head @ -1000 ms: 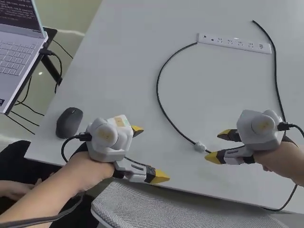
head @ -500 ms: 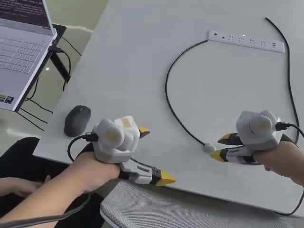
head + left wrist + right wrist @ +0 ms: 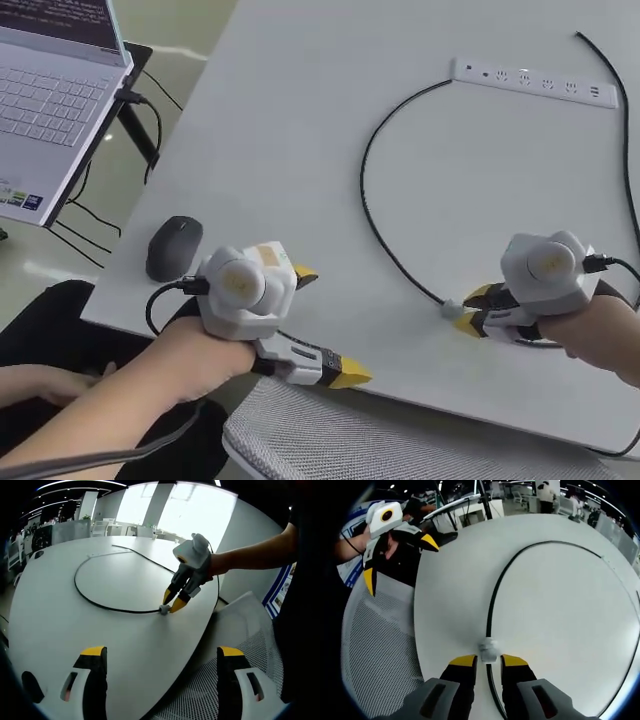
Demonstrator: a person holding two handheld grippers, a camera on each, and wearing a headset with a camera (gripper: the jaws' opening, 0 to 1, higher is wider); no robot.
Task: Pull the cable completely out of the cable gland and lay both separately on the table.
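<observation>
cable gland [image 3: 489, 651], just ahead of right claw [image 3: 489, 660]

We had the head view looking steeply down from above the near edge of the table [image 3: 300, 120], at moderate range. The left gripper view looked low across the tabletop toward the right gripper [image 3: 172, 603], well apart. The right gripper view sat close over the cable gland [image 3: 489, 650], facing back toward the left gripper [image 3: 400, 562]. All three shared the gland and the cable [image 3: 362, 185] loop.
</observation>
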